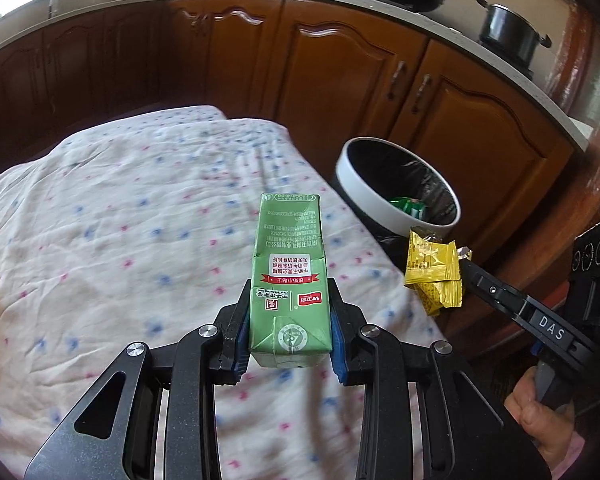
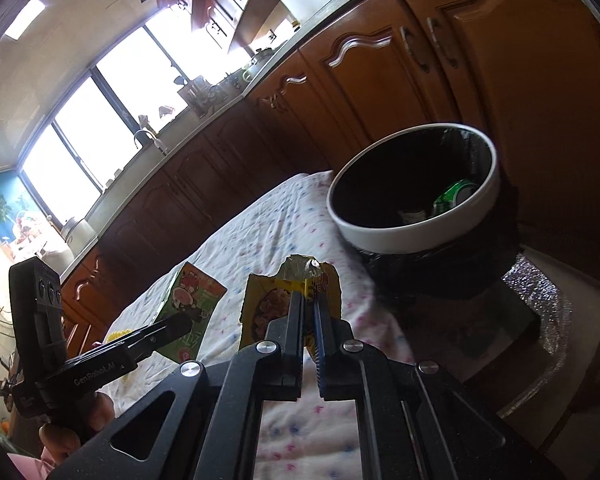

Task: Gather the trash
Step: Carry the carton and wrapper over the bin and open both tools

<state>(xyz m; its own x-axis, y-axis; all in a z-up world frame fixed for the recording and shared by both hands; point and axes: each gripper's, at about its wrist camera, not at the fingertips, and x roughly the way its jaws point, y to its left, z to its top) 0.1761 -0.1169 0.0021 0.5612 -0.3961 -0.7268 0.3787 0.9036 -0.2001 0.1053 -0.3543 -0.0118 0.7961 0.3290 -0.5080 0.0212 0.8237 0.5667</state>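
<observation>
Left gripper (image 1: 290,336) clamped across the light, crushable green carton (image 1: 290,276), right gripper (image 2: 309,320) pinching the flimsy yellow wrapper (image 2: 290,304), both just short of the bin (image 2: 400,236).

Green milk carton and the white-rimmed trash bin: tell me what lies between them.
In the left wrist view, only bare floral tablecloth lies between the green milk carton and the trash bin. The yellow wrapper, in the right gripper, hangs off to the side.

My gripper (image 1: 290,330): matt black metal, blue ribbed pads (image 1: 242,340). Carton (image 1: 290,276) glossy paperboard. Wrapper (image 1: 434,270) crinkled foil. Worktop cloth (image 1: 120,220) soft quilted. Cabinets (image 1: 340,68) glossy wood.
</observation>
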